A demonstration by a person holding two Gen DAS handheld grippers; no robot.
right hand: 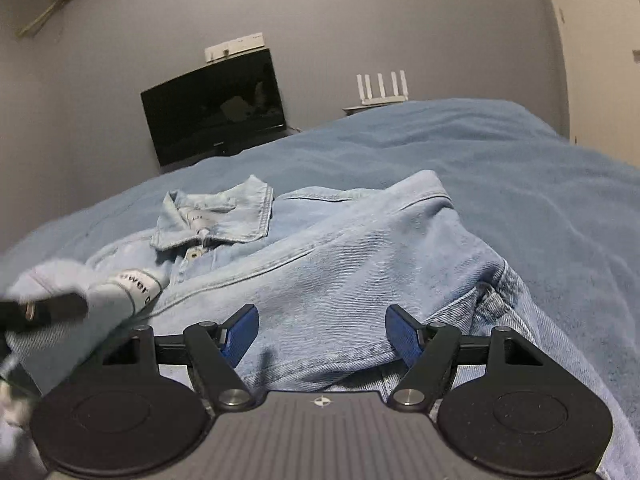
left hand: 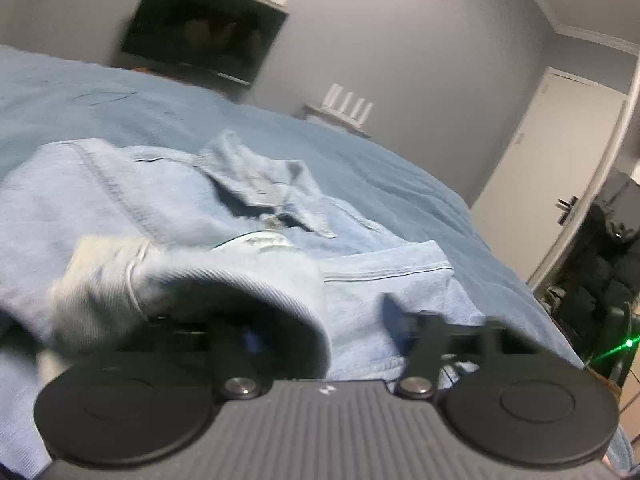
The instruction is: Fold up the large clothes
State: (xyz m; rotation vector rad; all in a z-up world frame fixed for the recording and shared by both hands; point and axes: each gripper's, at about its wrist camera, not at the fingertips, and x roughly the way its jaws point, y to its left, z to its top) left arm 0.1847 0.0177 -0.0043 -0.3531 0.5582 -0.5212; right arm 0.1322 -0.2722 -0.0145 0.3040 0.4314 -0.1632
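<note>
A light-blue denim jacket (left hand: 120,184) lies front up on the blue bed cover (left hand: 360,152), collar (left hand: 264,184) towards the far wall. One sleeve cuff (left hand: 192,280) is draped over the near-left finger of my left gripper (left hand: 320,320) and hides it. The other finger stands well apart, so the jaws are open with no pad pressing. In the right wrist view my right gripper (right hand: 322,332) hovers open over the folded jacket (right hand: 340,248), blue pads (right hand: 240,336) bare. The left gripper (right hand: 48,308) shows blurred at the left beside the cuff (right hand: 136,284).
A dark TV (left hand: 200,28) stands against the grey wall beyond the bed, with a white router (left hand: 348,104) to its right. A white door (left hand: 552,152) and dark equipment (left hand: 600,264) stand off the bed's right side. Bare bed cover (right hand: 520,168) lies right of the jacket.
</note>
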